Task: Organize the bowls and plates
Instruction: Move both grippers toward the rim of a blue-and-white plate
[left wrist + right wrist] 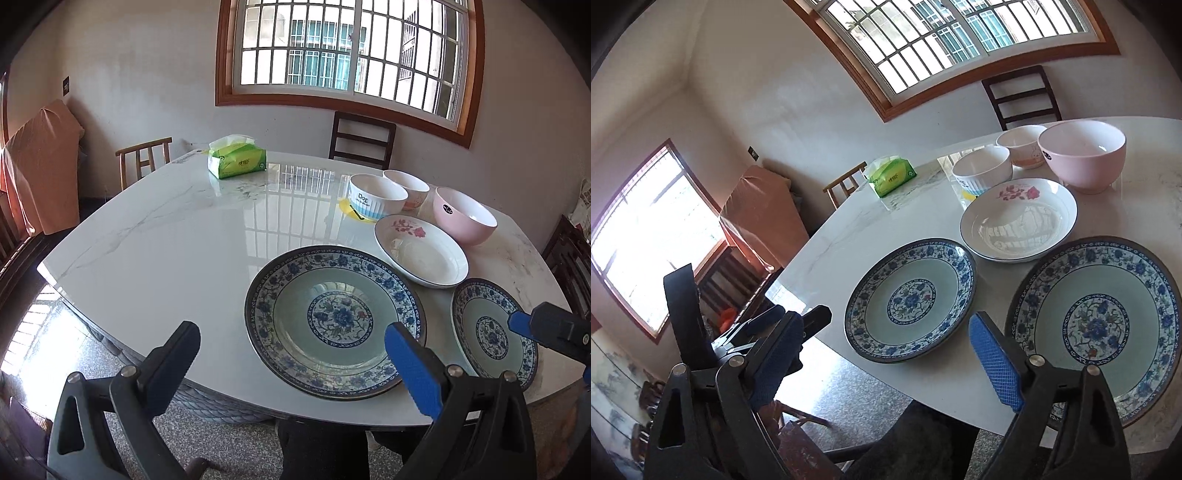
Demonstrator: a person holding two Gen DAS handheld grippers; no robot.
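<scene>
Two blue-patterned plates lie on the white table (166, 240): one (334, 321) in front of my left gripper (291, 365), the other (493, 332) to its right. The same plates show in the right wrist view, one (910, 299) at centre and the other (1097, 325) on the right. Behind them are a white rose plate (421, 254) (1019, 219), a pink bowl (465, 216) (1082, 155), a striped white bowl (376, 197) (982, 170) and a small white bowl (406, 184) (1021, 146). Both grippers are open and empty, near the table's front edge. My right gripper (894, 354) also shows at the right of the left wrist view (546, 328).
A green tissue pack (236, 157) (892, 175) sits at the far side of the table. Wooden chairs (146, 160) (362, 140) stand around it. A covered piece of furniture (40, 166) is at the left wall. The floor lies below the near edge.
</scene>
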